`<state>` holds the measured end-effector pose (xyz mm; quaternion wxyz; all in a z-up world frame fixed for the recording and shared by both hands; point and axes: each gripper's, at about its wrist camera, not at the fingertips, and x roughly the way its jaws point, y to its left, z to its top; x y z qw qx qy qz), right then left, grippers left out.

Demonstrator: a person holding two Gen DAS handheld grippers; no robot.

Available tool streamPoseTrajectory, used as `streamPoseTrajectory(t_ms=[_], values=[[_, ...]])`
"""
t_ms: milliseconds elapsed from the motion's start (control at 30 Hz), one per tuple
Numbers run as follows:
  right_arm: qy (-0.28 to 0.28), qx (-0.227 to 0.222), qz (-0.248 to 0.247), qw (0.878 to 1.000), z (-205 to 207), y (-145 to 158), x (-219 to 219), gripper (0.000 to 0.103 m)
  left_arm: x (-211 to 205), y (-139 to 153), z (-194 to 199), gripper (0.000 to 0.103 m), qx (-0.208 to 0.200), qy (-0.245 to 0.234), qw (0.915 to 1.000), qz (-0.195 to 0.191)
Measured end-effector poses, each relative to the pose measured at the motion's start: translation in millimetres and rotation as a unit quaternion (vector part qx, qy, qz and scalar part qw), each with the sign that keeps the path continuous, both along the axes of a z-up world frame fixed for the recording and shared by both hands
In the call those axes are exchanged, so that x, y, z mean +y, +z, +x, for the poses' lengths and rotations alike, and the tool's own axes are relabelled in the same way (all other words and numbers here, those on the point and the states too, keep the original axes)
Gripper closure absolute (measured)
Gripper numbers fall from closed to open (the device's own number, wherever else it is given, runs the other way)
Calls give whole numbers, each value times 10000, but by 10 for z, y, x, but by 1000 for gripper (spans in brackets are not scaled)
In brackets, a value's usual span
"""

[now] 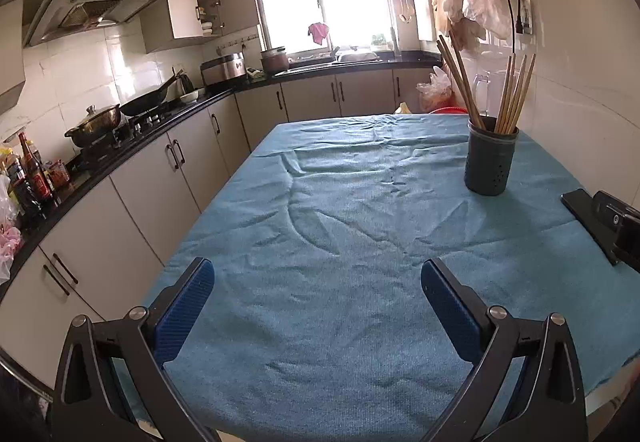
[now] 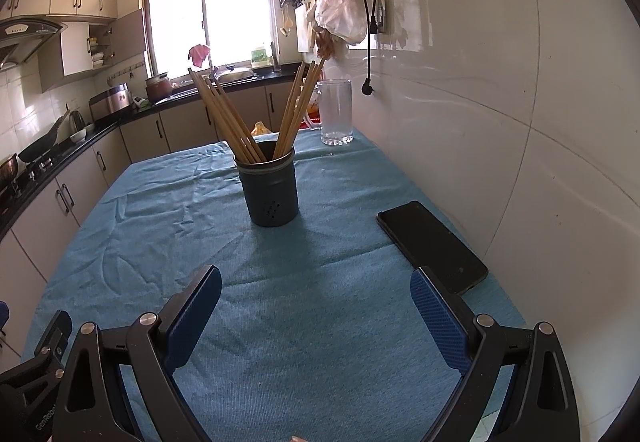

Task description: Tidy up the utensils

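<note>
**Both grippers wide over bare blue cloth**

The left gripper (image 1: 318, 278) and right gripper (image 2: 316, 286) gape wide, holding nothing, with open tablecloth (image 1: 340, 209) ahead. In the right view's centre stands the dark holder (image 2: 272, 189), upright, chopsticks (image 2: 224, 113) fanned in two bunches. A black phone (image 2: 432, 246) lies lower right, near the wall.

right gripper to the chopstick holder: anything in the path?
Nothing visible. Only bare blue cloth lies between the open right gripper and the chopstick holder. The black phone lies off to the right by the wall, outside the straight line.
</note>
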<state>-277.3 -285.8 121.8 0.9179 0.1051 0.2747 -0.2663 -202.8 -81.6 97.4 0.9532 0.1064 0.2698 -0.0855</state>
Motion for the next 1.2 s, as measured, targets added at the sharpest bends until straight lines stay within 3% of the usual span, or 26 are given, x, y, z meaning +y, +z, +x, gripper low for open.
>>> streamPoseTrajectory(t_ms=[1200], values=[[103,136,-14,9999,38,-58,45,5,5,-31,-18,0,24,-49,10000,4]])
